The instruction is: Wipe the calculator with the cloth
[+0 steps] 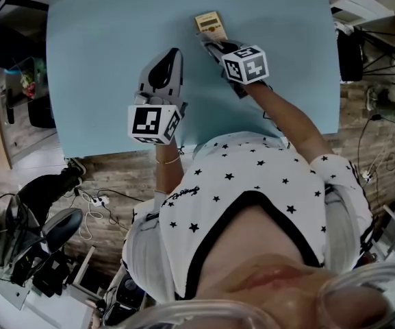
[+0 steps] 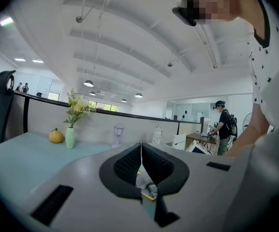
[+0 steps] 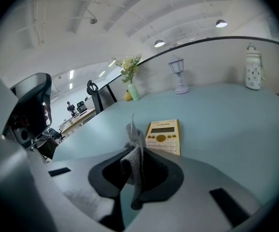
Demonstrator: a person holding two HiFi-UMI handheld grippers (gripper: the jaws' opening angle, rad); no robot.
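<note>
Jaws of right gripper (image 3: pixel 136 153) clamped on grey cloth (image 3: pixel 131 133), calculator (image 3: pixel 164 136) just ahead near far edge of desk (image 1: pixel 94 74), open desktop around, left gripper (image 2: pixel 140 151) jaws together.

Calculator (image 1: pixel 209 23), seemingly flat, on blue table (image 1: pixel 101 60)

My right tongs (image 3: pixel 135 166) are clamped on the grey cloth (image 3: pixel 133 139), with the yellow calculator (image 3: pixel 164 136) lying flat on the blue surface (image 3: pixel 226 115) just ahead.

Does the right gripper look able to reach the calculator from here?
Probably yes: the calculator lies just ahead of the right gripper, which pinches the cloth, with only bare table between them.
</note>
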